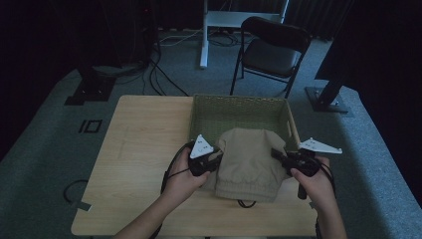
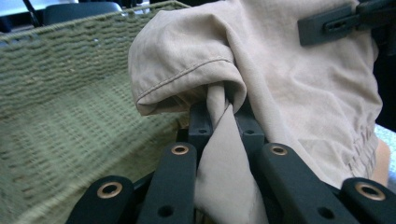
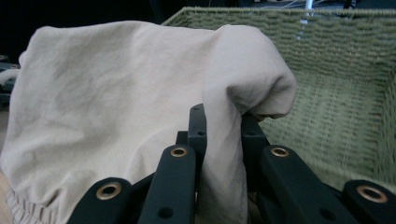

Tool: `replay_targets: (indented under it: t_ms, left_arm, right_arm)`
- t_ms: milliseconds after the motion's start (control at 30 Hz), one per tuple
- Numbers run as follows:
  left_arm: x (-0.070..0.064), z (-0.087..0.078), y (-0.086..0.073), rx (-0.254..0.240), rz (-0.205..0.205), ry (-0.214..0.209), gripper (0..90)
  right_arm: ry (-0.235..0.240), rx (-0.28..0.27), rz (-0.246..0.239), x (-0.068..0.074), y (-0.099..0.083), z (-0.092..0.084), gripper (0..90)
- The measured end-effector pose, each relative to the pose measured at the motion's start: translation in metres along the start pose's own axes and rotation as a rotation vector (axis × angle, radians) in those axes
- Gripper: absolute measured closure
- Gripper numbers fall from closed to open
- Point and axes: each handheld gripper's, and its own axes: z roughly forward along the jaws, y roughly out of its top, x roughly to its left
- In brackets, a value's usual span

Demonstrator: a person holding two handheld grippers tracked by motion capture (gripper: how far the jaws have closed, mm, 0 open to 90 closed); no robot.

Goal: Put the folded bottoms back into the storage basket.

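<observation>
We see both grippers' jaws pinched on a beige garment (image 1: pixel 249 162): left gripper (image 1: pixel 215 160) at lower centre-left, right gripper (image 1: pixel 278 157) at lower centre-right. The folded garment hangs between them, over the near edge of a green woven basket (image 1: pixel 239 107). We judge it lifted but not yet lowered inside

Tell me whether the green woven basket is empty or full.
Empty: the green woven basket shows bare floor; the beige cloth garment hangs before it.
</observation>
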Motion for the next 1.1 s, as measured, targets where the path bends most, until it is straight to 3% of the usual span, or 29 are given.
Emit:
replay_targets:
  t_ms: [400, 600, 767, 933, 1100]
  left_arm:
    - [0.019, 0.001, 0.026, -0.002, 0.0, 0.001, 82.7]
    - [0.027, 0.003, 0.04, -0.018, -0.004, 0.004, 82.7]
    - [0.037, 0.006, 0.049, -0.031, -0.035, 0.002, 82.7]
    - [0.045, 0.009, 0.063, -0.052, -0.022, 0.018, 82.6]
    - [0.056, 0.017, 0.073, -0.065, -0.034, 0.024, 82.7]
  right_arm:
    - [0.01, -0.011, 0.02, -0.006, 0.029, 0.01, 80.5]
    - [0.01, -0.016, 0.026, -0.009, 0.047, 0.015, 80.6]
    - [0.015, -0.013, 0.04, -0.014, 0.061, 0.021, 80.6]
    - [0.006, -0.02, 0.054, -0.02, 0.076, 0.029, 80.6]
    - [0.001, -0.027, 0.077, -0.028, 0.09, 0.037, 80.6]
